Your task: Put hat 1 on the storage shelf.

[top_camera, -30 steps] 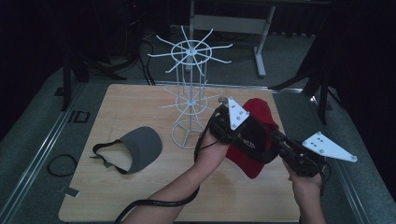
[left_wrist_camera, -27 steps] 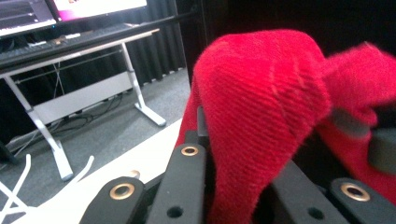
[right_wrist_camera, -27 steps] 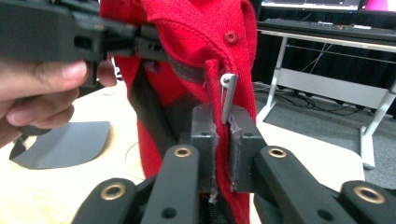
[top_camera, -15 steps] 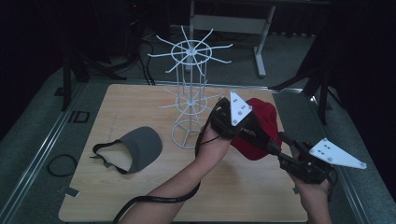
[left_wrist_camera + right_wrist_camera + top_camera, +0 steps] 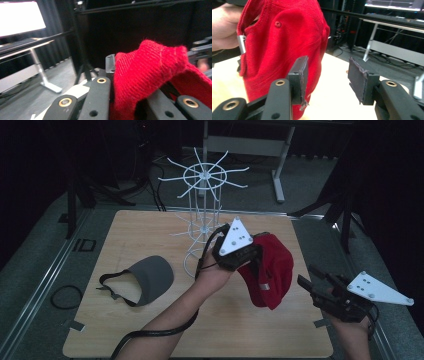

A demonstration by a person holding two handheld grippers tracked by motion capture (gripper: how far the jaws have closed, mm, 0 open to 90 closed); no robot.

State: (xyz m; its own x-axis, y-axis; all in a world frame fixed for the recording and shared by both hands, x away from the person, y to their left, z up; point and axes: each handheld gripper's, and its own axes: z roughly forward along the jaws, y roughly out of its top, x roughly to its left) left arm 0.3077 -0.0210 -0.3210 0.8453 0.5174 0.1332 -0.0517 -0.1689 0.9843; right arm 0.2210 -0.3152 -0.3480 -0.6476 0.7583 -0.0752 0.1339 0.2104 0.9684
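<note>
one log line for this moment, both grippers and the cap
left gripper: shut on red cap, lifted | right gripper: fingers just opened, apart, nothing between | grey visor: on table

We read just one marking, the dark letters "ID" [image 5: 83, 244] on the grey floor beside the desk's [image 5: 150, 225] left edge

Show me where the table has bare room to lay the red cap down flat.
The near strip of the wooden table, between the left forearm and the right gripper, is bare. So is the far left corner, behind the grey visor. It is crowded mid-table: the white wire rack, the left gripper and its red cap sit close together.
</note>
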